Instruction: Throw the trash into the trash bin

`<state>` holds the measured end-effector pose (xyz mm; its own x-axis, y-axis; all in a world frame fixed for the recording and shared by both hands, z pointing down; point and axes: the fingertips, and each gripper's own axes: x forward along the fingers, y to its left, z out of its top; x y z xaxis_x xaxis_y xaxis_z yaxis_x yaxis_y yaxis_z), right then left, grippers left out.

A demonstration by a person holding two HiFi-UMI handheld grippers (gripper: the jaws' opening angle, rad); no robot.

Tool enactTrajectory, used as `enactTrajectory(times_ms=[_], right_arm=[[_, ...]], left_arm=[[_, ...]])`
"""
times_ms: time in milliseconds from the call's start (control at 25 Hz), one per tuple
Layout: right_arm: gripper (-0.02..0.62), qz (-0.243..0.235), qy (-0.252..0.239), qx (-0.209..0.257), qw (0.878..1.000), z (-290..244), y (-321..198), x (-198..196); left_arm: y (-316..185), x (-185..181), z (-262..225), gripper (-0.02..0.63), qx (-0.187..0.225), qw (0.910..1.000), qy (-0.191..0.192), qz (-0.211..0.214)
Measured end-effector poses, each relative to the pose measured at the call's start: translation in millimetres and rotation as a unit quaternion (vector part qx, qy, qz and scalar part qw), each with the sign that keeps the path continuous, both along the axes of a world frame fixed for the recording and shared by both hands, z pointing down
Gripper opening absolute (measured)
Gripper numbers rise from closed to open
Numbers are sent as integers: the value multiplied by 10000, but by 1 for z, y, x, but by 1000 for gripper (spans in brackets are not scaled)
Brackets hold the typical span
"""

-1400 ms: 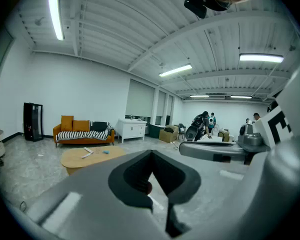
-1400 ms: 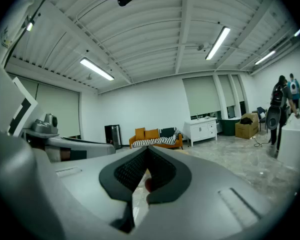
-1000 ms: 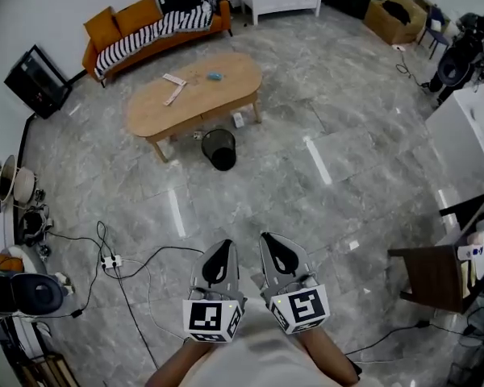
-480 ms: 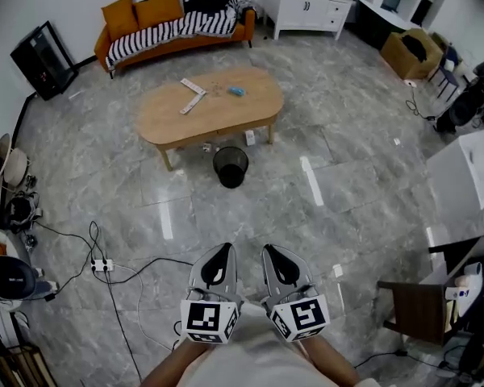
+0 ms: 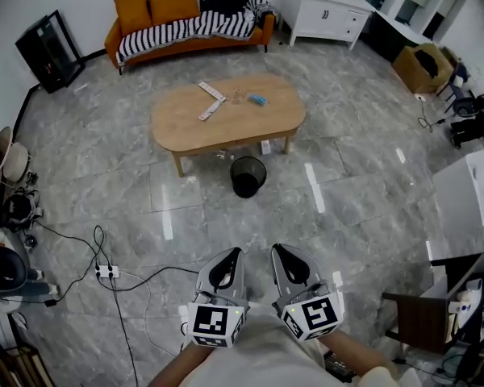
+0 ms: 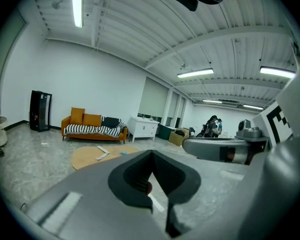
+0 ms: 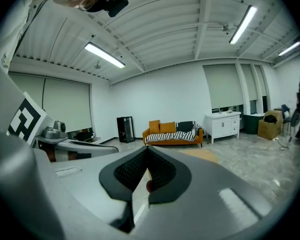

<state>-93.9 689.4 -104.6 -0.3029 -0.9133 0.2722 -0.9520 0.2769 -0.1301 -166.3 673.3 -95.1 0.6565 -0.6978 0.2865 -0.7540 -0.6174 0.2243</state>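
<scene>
Grey marble floor (image 5: 347,216) runs to the oval coffee table (image 5: 226,127), the black trash bin (image 5: 248,176) just before it. White strips (image 5: 211,100) and a blue scrap (image 5: 257,99) lie on top. The left gripper (image 5: 230,254) and right gripper (image 5: 282,253) are clenched empty; such flat strips could slip from the jaws.

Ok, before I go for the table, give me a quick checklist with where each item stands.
1. Left tool empty, jaws together: ok.
2. Right tool empty, jaws together: ok.
3. Trash bin upright on the floor at the table's near edge: ok.
4. Trash identified: cannot tell; a blue item and white strips lie on the tabletop.
5. Table within reach: not ok, it stands well ahead.
6. Floor power strip off the walking line, to the left: ok.
</scene>
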Motion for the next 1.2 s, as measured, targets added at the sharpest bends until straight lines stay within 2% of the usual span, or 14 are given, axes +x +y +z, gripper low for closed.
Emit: enactTrajectory(times_ms=[120,240,480,640,800,960,1200], right_arm=[[21,-96,-42,-106,9999,7,-17,-8],[21,-198,24,-83,9998,10,-33,-7],[21,-336,-4,-61,9994,27,-102,21],[21,-579,-4,-73,9983,46,-179,55],[21,-903,-28,-138,9958,56,-263,93],[21,-1210,-16,19,9927,52,-343,126],[21,-1533,-63,-229,9879,69,-445,176]], left_arm=[[-14,0,8,0,-210,9998,40,49],[-31,5,15,0,-255,9997,-8,68],[-98,28,30,0,-317,9994,-154,-47],[-173,59,44,0,-327,9989,-247,-226],[-262,99,46,0,-325,9968,-560,-476],[-346,138,46,0,-471,9951,-482,-728],[-445,182,52,0,-468,9911,-805,-947]])
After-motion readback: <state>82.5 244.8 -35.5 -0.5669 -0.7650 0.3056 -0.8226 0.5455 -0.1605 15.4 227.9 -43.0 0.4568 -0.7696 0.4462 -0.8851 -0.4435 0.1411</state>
